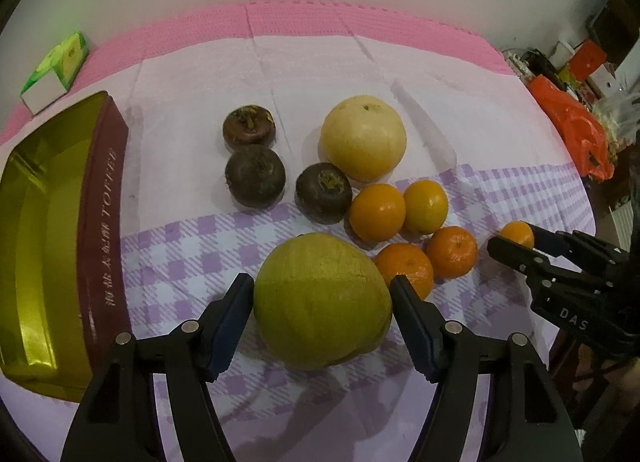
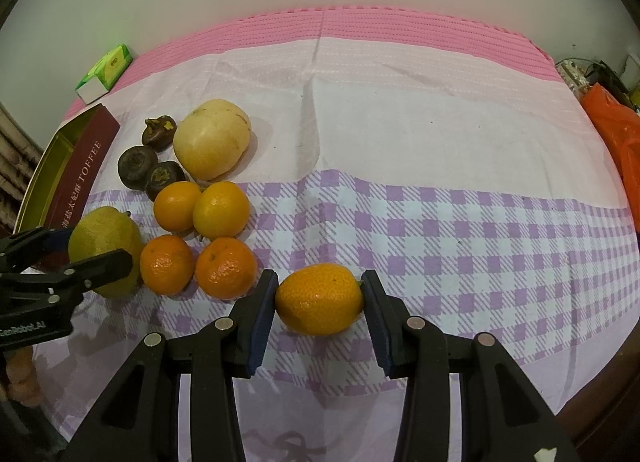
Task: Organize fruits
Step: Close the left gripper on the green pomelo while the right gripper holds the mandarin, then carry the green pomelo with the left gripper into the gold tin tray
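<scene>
Two grips are set: our left gripper is clamped on the green pomelo on the checked cloth beside the tin, and our right gripper is clamped on a lone orange, apart from the other fruit. We judge the heavy, round pomelo could roll out of the pads on lifting and knock the four oranges just beside it. The small orange is held end to end and might squirt free if squeezed off-centre.
</scene>
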The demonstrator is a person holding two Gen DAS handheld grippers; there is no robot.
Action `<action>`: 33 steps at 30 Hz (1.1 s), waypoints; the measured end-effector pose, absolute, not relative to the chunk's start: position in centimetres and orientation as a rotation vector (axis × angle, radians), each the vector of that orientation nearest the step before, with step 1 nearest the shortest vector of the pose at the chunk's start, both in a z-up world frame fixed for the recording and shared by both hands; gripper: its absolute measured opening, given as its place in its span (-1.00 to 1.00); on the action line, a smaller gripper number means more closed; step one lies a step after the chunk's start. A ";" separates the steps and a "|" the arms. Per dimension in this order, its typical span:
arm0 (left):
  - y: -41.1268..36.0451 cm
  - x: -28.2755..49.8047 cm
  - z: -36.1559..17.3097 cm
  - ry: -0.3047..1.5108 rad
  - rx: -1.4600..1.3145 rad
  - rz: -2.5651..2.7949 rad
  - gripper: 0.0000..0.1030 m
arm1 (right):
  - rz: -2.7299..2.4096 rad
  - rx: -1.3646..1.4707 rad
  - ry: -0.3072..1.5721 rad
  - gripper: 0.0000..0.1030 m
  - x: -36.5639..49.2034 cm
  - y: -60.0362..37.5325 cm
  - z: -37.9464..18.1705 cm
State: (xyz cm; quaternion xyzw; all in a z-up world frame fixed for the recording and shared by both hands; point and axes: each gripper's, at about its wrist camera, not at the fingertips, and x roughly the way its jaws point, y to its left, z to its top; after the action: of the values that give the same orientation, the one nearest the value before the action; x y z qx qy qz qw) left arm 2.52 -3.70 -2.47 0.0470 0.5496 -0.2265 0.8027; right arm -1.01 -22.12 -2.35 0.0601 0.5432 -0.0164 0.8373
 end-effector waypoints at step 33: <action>12.7 7.8 1.5 1.090 0.047 -0.094 0.35 | -0.052 0.117 1.142 -0.23 -1.0 -22.3 -2.8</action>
State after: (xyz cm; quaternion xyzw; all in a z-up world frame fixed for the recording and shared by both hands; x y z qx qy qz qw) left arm 7.76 12.74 1.52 0.0221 0.5182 -0.0446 0.8538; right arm -0.98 -22.27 -2.78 0.0553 0.5401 -0.0248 0.8394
